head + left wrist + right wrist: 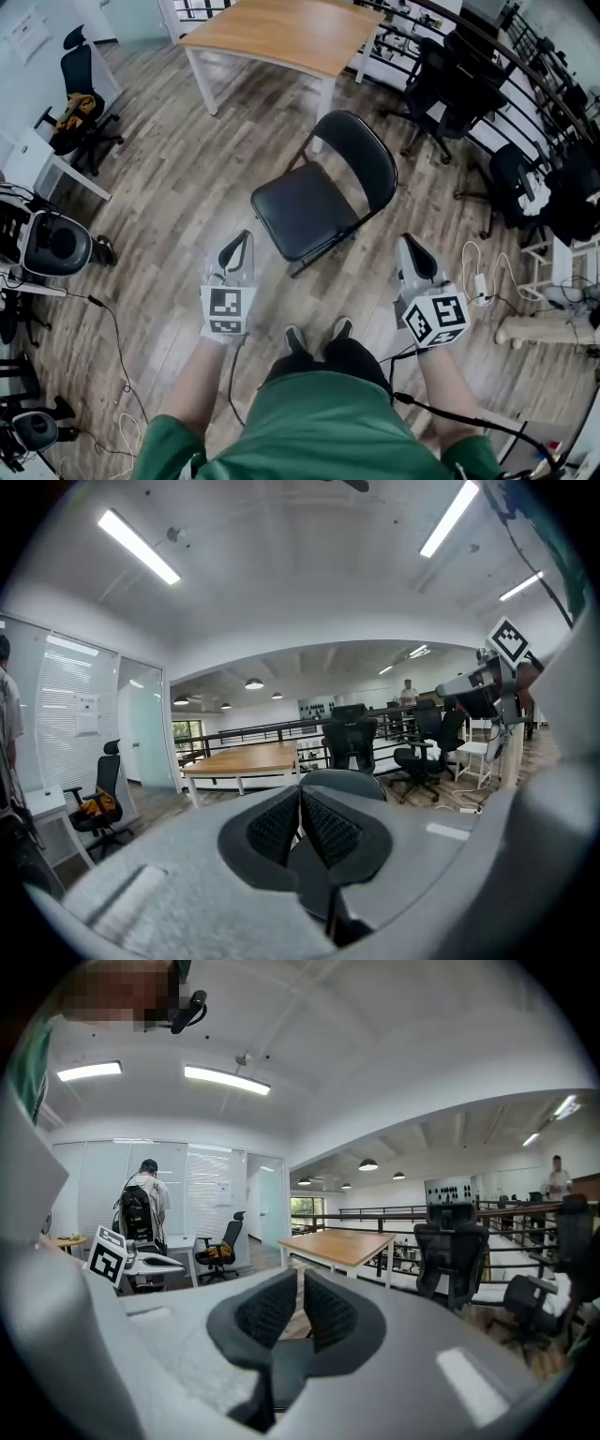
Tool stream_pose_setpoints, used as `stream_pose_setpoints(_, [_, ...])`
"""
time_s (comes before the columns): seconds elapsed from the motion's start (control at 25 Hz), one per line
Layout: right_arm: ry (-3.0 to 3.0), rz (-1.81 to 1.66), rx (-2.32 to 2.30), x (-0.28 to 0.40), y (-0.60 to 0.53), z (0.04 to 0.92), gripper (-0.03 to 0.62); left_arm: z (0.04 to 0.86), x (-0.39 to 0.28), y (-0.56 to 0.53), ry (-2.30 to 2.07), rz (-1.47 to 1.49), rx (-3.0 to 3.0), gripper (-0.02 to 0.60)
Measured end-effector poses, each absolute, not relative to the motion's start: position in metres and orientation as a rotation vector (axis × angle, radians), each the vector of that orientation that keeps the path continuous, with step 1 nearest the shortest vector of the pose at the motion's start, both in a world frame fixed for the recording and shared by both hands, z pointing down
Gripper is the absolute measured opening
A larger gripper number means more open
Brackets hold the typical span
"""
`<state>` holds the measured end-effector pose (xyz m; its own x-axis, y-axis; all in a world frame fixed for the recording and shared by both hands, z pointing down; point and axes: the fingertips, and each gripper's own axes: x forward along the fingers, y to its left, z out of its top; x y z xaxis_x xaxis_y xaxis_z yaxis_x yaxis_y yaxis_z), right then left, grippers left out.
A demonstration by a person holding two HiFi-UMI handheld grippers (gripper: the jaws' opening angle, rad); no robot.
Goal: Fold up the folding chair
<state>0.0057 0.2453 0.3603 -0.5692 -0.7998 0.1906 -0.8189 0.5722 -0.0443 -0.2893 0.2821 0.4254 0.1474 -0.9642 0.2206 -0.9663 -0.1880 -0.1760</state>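
Jaws pressed together, empty: left gripper [241, 238], right gripper [406, 243]. Ahead, apart: folding chair [314, 202]; table [281, 33] behind.

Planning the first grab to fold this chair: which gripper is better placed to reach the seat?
Probably left: the left gripper is nearer the seat and points at the chair; the right gripper stands off its side.

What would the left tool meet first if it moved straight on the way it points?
Probably the folding chair: it sits dead ahead of the shut left tool, with bare floor between; depth unclear.
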Motion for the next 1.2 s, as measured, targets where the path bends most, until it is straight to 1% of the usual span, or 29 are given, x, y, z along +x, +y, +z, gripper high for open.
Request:
stream_pose_setpoints(0.44, [-2.668,0.313,1.323,0.005,0.169,0.402,0.026,0.465,-0.281,0.223,-1.976,0.564,2.329,0.015])
stream_pose_setpoints(0.72, [-2.674,0.382,1.269,0.025,0.084,0.420,0.026,0.498,-0.271,0.157,-1.970,0.584,2.207,0.015])
stream_pose_setpoints(1.0, [-2.656,0.438,1.242,0.044,-0.007,0.453,0.026,0.567,-0.268,0.104,-1.926,0.601,2.006,0.017])
stream_pose_setpoints(1.2, [-2.627,0.433,1.188,0.051,-0.061,0.489,0.026,0.629,-0.264,0.092,-1.872,0.556,1.833,0.017])
